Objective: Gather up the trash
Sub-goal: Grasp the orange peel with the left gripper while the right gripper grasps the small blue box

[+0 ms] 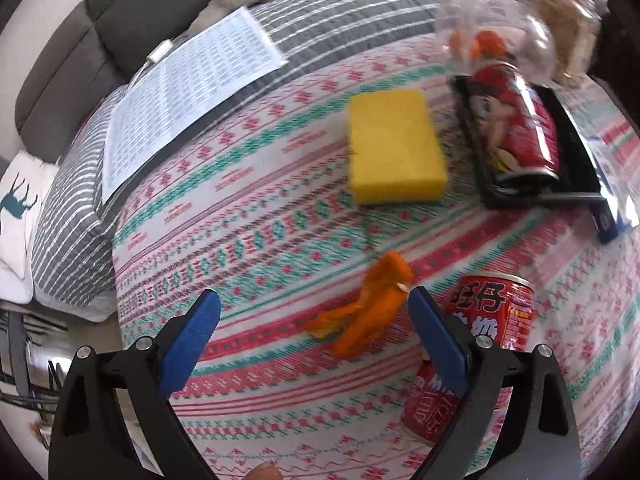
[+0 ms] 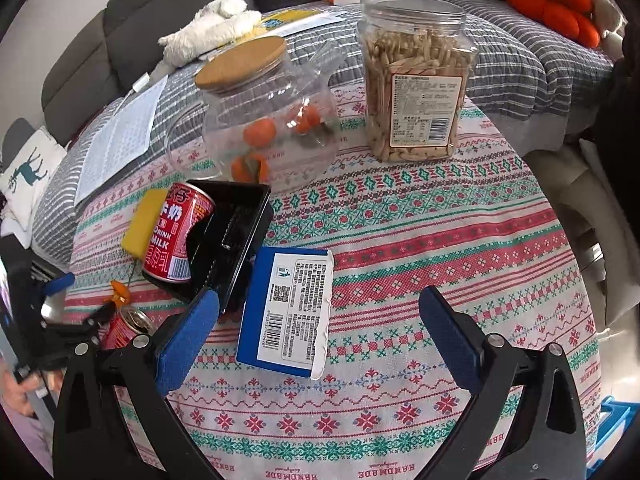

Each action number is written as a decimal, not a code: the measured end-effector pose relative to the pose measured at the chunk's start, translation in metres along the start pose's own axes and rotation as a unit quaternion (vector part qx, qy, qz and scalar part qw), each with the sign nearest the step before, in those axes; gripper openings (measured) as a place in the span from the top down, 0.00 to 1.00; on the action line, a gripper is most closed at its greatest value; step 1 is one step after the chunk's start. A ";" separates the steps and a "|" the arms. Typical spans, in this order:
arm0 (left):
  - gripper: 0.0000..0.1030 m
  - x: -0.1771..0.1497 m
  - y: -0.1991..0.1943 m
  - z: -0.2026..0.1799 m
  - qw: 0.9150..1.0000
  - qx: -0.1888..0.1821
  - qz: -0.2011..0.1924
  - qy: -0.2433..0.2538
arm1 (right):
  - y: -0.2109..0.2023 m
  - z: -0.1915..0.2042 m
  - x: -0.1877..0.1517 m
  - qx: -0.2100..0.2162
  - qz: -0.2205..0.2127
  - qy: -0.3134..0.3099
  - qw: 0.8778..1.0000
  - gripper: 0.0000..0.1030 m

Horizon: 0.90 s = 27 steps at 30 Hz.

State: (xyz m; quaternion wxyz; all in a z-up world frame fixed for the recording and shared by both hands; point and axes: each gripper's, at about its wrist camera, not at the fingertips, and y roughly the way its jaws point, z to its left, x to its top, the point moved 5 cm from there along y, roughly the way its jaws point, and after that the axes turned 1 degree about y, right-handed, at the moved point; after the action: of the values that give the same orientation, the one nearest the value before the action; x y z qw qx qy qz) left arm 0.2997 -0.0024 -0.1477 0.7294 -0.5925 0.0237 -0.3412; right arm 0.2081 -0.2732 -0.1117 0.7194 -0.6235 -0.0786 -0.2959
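An orange peel [image 1: 366, 306] lies on the patterned tablecloth, between the fingertips of my open left gripper [image 1: 316, 300] and close to the right finger. A red milk can [image 1: 472, 350] stands just right of that finger. Another red can [image 1: 516, 120] lies in a black tray [image 1: 576, 148]; it also shows in the right wrist view [image 2: 176, 234]. My right gripper [image 2: 320, 308] is open and empty above a blue and white packet [image 2: 290, 312]. The left gripper [image 2: 80, 320] shows at the left edge there, by the peel [image 2: 120, 292] and standing can [image 2: 124, 326].
A yellow sponge [image 1: 394, 146] lies beyond the peel. A glass jar with a cork lid [image 2: 264, 120] and a plastic snack jar [image 2: 416, 80] stand at the back. A printed sheet [image 1: 180, 92] lies on the striped quilt. A sofa [image 2: 160, 4] is behind.
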 end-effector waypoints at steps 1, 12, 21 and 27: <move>0.14 -0.002 0.005 0.003 1.000 -0.010 0.010 0.000 | 0.001 0.002 -0.002 -0.001 0.003 -0.004 1.000 0.07; 0.23 -0.001 0.026 -0.026 0.992 -0.123 0.037 -0.003 | 0.009 0.006 -0.007 0.003 0.021 -0.016 1.000 0.07; 0.52 -0.014 0.034 -0.002 0.989 -0.126 0.038 -0.062 | 0.022 0.010 -0.014 0.010 0.046 -0.007 0.999 0.07; 0.75 -0.028 0.013 -0.009 0.993 -0.101 0.019 -0.054 | 0.026 0.018 -0.020 0.000 0.052 -0.023 0.998 0.07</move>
State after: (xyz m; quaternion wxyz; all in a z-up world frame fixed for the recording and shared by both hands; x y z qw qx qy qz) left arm 0.2809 0.0052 -0.1724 0.6728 -0.6799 0.0298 -0.2902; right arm 0.2102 -0.2488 -0.1398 0.7321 -0.6332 -0.0627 -0.2433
